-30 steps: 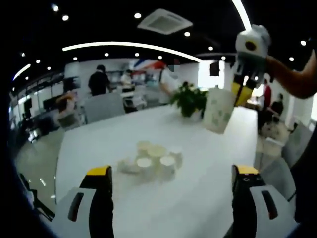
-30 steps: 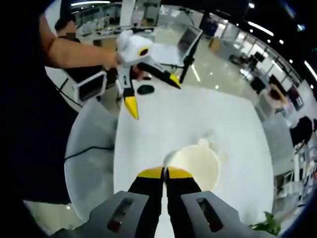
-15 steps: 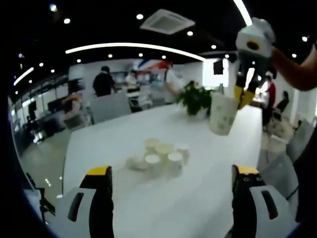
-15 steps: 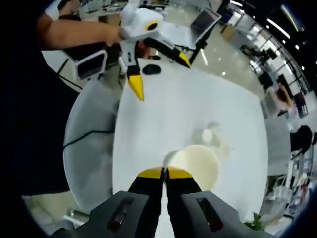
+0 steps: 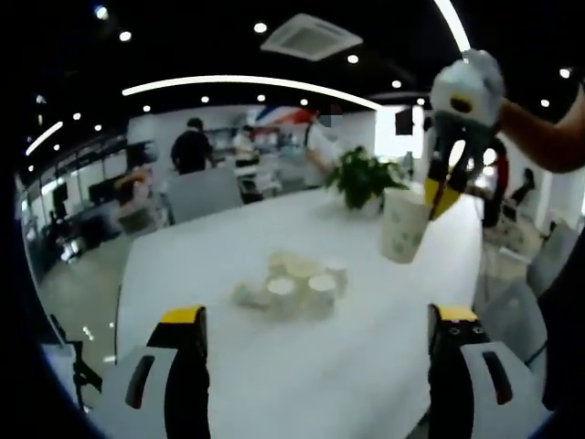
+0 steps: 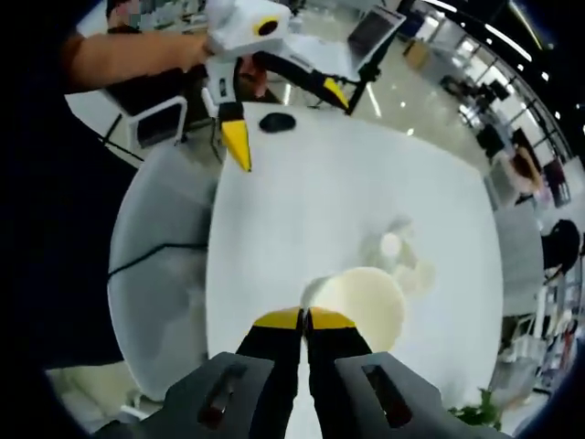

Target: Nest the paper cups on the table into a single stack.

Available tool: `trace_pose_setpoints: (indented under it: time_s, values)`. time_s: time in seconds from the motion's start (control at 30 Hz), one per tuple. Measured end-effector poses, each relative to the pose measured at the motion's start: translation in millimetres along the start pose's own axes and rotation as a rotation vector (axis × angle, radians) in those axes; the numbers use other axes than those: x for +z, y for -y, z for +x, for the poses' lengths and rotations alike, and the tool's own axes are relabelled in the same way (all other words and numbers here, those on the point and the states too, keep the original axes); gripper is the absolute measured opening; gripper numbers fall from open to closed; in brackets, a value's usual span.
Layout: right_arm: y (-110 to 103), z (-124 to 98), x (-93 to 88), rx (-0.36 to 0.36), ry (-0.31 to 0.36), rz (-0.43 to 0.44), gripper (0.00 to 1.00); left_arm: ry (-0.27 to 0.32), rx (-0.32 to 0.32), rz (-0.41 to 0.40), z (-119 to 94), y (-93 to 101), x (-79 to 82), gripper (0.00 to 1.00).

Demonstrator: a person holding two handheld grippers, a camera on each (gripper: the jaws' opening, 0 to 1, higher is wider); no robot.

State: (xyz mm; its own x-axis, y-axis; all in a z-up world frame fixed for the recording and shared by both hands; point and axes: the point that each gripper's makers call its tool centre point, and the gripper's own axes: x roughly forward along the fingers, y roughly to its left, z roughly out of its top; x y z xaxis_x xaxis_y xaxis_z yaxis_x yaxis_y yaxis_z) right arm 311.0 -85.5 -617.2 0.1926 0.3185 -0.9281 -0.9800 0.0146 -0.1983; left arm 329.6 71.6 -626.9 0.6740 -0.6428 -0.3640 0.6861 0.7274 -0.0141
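2 grippers are held above a white table [image 5: 302,366]; the right gripper [image 6: 304,319] has its jaws pinched closed on the rim of a paper cup [image 5: 403,224], lifted clear of the table; the left gripper [image 5: 318,315] is spread wide, holding nothing; a cluster of paper cups [image 5: 292,286] sits mid-table, beyond it a potted plant [image 5: 361,176].

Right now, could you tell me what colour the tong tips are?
Yellow, on black tongs; clearest in the right gripper view.
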Motion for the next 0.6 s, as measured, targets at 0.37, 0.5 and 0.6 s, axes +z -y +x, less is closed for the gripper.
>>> trace_pose_setpoints:
  time_s: [0.37, 0.5, 0.6]
  values:
    - [-4, 19, -11.4, 0.010, 0.010, 0.024, 0.00, -0.017, -0.019, -0.011, 4, 2.4, -12.9, 0.98]
    - [-7, 24, -10.0, 0.007, 0.013, 0.019, 0.00, -0.027, -0.012, -0.025, 6, -1.8, -15.8, 0.98]
    - [-10, 30, -11.0, 0.005, 0.002, 0.007, 0.00, -0.020, -0.013, -0.027, 7, -1.4, -14.3, 0.98]
